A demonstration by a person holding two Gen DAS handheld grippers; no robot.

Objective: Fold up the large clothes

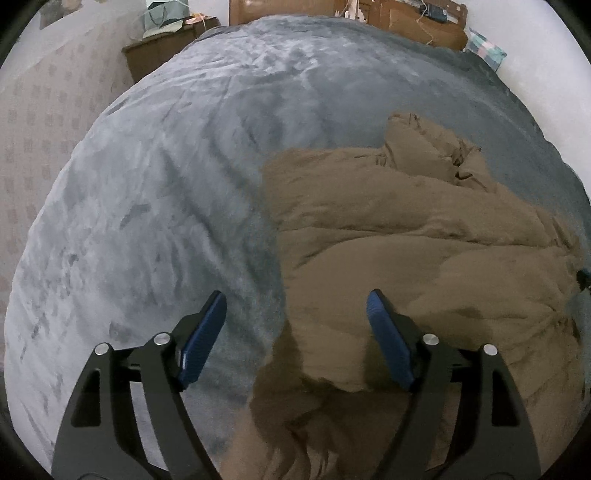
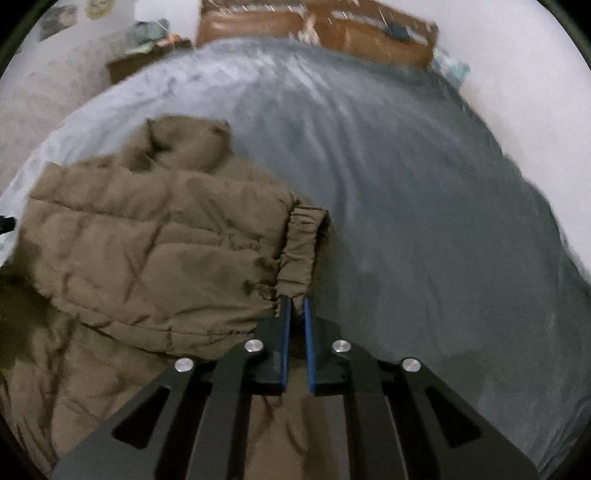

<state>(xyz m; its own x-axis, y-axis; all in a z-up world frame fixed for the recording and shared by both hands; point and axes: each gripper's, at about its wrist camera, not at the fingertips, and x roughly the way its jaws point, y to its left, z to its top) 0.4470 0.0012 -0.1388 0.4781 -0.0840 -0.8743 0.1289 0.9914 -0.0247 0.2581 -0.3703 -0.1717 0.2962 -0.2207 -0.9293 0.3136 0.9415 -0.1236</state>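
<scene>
A brown quilted puffer jacket [image 1: 406,236] lies on a grey-blue bed cover [image 1: 184,184]. In the left wrist view it fills the right and lower part of the frame. My left gripper [image 1: 295,325] hovers open over the jacket's left edge, its blue pads [image 1: 201,339] wide apart and touching nothing. In the right wrist view the jacket [image 2: 147,240] lies at the left with a sleeve folded across its body. My right gripper [image 2: 295,306] is shut on the elastic cuff [image 2: 301,251] of that sleeve, pinching its lower end between the blue pads.
The bed cover [image 2: 424,221] stretches to the right and far side. A brown padded headboard [image 2: 332,33] stands at the far end, a dark wooden nightstand [image 1: 155,51] with bags at the far left. Patterned floor [image 1: 33,122] runs along the bed's left side.
</scene>
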